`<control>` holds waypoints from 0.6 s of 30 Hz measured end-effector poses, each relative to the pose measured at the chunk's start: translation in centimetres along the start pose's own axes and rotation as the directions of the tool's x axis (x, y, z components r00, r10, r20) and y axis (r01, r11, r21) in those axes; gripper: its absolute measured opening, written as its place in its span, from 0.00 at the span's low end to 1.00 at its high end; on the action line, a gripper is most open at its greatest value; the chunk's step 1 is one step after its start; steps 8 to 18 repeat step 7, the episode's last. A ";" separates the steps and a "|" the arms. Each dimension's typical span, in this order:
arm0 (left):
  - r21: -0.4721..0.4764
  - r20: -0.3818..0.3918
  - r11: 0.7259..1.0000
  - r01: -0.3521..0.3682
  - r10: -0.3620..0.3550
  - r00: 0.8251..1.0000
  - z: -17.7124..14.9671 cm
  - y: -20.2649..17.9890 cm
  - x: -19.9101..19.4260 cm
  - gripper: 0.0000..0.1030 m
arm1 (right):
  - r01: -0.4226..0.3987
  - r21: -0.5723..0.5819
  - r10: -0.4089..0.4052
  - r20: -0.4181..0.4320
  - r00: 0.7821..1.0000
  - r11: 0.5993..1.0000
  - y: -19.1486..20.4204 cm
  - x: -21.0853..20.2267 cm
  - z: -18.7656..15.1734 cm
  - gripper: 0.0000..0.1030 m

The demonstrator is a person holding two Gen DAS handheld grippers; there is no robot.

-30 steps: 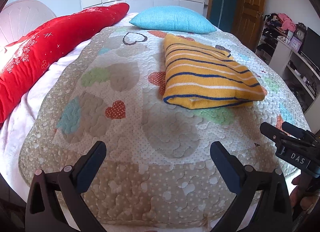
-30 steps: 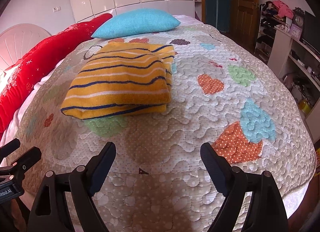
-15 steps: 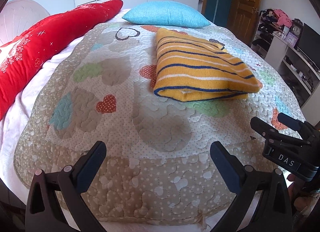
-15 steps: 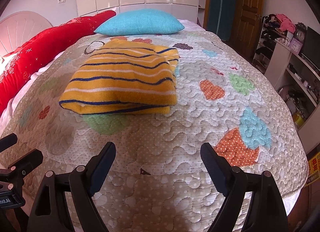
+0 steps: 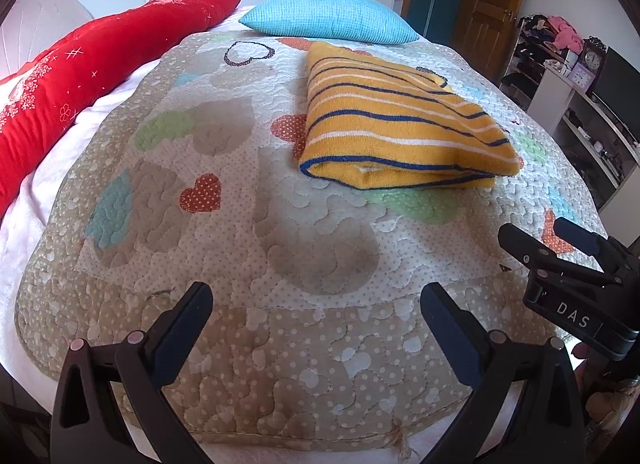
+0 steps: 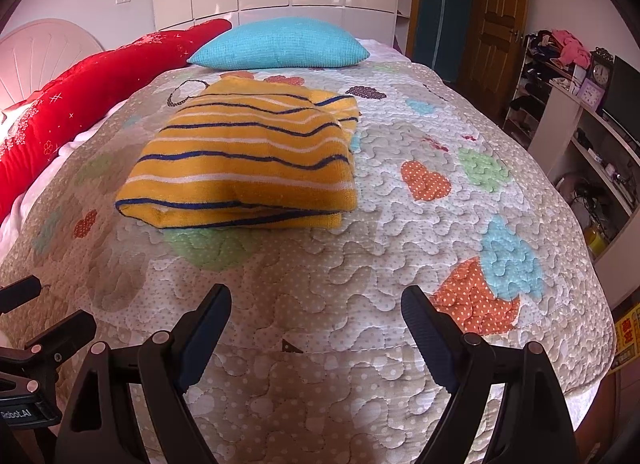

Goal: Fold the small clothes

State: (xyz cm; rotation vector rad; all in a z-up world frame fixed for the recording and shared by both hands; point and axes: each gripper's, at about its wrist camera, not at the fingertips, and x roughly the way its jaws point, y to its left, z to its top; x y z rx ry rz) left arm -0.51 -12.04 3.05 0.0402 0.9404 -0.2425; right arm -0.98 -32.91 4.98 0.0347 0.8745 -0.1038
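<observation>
Left black two-finger gripper (image 5: 316,304) hung released, jaws wide, empty, over near edge of beige heart-patterned quilted bedspread (image 5: 248,344). Right black two-finger gripper (image 6: 316,304) likewise spread, empty, near same edge. Folded yellow knit garment with blue and white stripes (image 6: 248,160) lay mid-bed, beyond both grippers, untouched. Farther: turquoise textured pillow (image 6: 276,48). Far left: long red cushion (image 5: 92,64).

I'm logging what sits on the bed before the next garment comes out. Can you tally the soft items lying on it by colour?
Yellow striped folded garment: 1
Blue pillow: 1
Red long cushion: 1
Total: 3, all lying on the heart-patterned quilt
</observation>
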 end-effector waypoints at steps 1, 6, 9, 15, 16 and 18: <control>-0.004 -0.002 1.000 0.003 -0.003 1.000 0.0 0.1 0.1 1.00 | 0.000 -0.002 0.000 -0.001 1.000 1.000 0.1 0.1 0.0 0.88; -0.016 0.013 1.000 -0.008 0.008 1.000 0.0 0.8 0.3 1.00 | -0.010 -0.014 0.009 -0.013 1.000 1.000 0.9 0.4 0.2 0.88; -0.018 0.015 1.000 -0.018 0.018 1.000 0.1 1.0 0.3 1.00 | -0.010 -0.016 0.010 -0.016 1.000 1.000 1.0 0.6 0.2 0.88; -0.018 0.015 1.000 -0.018 0.018 1.000 0.1 1.0 0.3 1.00 | -0.010 -0.016 0.010 -0.016 1.000 1.000 1.0 0.6 0.2 0.88; -0.018 0.015 1.000 -0.018 0.018 1.000 0.1 1.0 0.3 1.00 | -0.010 -0.016 0.010 -0.016 1.000 1.000 1.0 0.6 0.2 0.88; -0.018 0.015 1.000 -0.018 0.018 1.000 0.1 1.0 0.3 1.00 | -0.010 -0.016 0.010 -0.016 1.000 1.000 1.0 0.6 0.2 0.88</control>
